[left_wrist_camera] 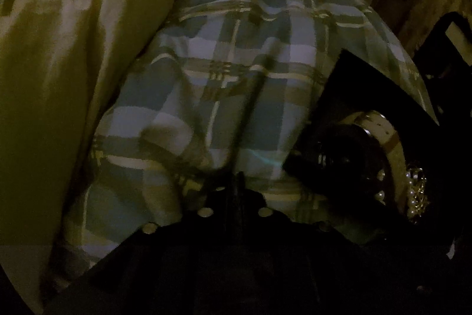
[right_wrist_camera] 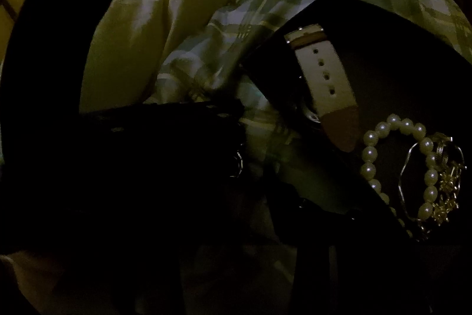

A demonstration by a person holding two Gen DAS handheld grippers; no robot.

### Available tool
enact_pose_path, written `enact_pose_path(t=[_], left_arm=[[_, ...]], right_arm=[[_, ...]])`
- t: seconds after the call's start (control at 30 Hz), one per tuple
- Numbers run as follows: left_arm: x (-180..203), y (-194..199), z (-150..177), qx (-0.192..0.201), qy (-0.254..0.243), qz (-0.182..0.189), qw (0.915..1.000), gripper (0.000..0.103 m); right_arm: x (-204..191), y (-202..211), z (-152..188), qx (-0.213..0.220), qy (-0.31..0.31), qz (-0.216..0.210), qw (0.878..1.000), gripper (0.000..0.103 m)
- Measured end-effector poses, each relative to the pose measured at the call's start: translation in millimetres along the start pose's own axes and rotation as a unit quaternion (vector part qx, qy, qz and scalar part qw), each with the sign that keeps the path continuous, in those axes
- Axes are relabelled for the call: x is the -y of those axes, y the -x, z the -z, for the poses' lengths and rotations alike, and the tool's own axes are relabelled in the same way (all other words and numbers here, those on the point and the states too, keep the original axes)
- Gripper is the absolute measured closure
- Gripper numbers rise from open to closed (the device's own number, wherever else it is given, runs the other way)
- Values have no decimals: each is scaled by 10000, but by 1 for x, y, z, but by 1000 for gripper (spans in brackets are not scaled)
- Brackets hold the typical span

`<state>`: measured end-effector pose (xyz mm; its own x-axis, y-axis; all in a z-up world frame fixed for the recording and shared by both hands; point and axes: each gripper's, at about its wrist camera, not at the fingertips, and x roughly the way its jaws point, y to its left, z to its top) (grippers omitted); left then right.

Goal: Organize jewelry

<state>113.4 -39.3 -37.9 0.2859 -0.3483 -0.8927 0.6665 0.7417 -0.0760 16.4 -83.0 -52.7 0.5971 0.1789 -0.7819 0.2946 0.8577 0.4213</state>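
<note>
Jewelry gathered on dark tray point(right_wrist_camera: 383, 73), itself resting on plaid bedsheet point(left_wrist_camera: 236, 64). White watch strap point(right_wrist_camera: 323, 78) with punched holes lying across tray's middle, buckle end toward far edge. Pearl bracelet point(right_wrist_camera: 368, 158) just beside strap's tip, looped in an arc; thin silver bangle point(right_wrist_camera: 404, 182) and gold chain piece point(right_wrist_camera: 445, 191) overlapping pearls at tray's right side. Rumpled cream duvet point(left_wrist_camera: 73, 34) bunched at left of sheet.

Left wrist view: same strap point(left_wrist_camera: 380, 126) curving at right edge, pearls point(left_wrist_camera: 380, 185) and gold piece point(left_wrist_camera: 417, 194) below it. Left gripper point(left_wrist_camera: 239, 197) low over sheet, dark against dim scene; fingers seemingly close together, spread not determinable.

Right wrist view: right gripper point(right_wrist_camera: 259, 191) lost in shadow near tray's near-left edge; spread or pressed together not determinable. Left gripper body point(right_wrist_camera: 177, 138) seen as dark mass at left, studded with pale dots.
</note>
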Motion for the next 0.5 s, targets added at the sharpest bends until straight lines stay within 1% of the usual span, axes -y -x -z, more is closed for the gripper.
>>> enact_pose_path(t=[0.13,0.17,0.27,0.33,0.4,0.5], left_arm=[[-13,-1,-1,-69,335,352,9988,103],[-18,-3,-1,-107,505,498,9974,103],[-29,-6,-1,-161,797,755,9938,103],[-31,-7,0,-165,848,804,9930,103],[-29,-8,0,-159,828,769,9935,103],[-31,-7,2,-161,911,837,9922,103]], right_arm=[[-6,-7,-4,-70,147,134,9998,65],[-9,-8,-5,-87,179,171,9997,65],[-15,-15,-8,-151,335,375,9986,65],[-21,-19,-9,-154,477,545,9973,65],[-28,-22,-10,-137,645,744,9950,71],[-28,-23,-11,-120,661,751,9949,78]])
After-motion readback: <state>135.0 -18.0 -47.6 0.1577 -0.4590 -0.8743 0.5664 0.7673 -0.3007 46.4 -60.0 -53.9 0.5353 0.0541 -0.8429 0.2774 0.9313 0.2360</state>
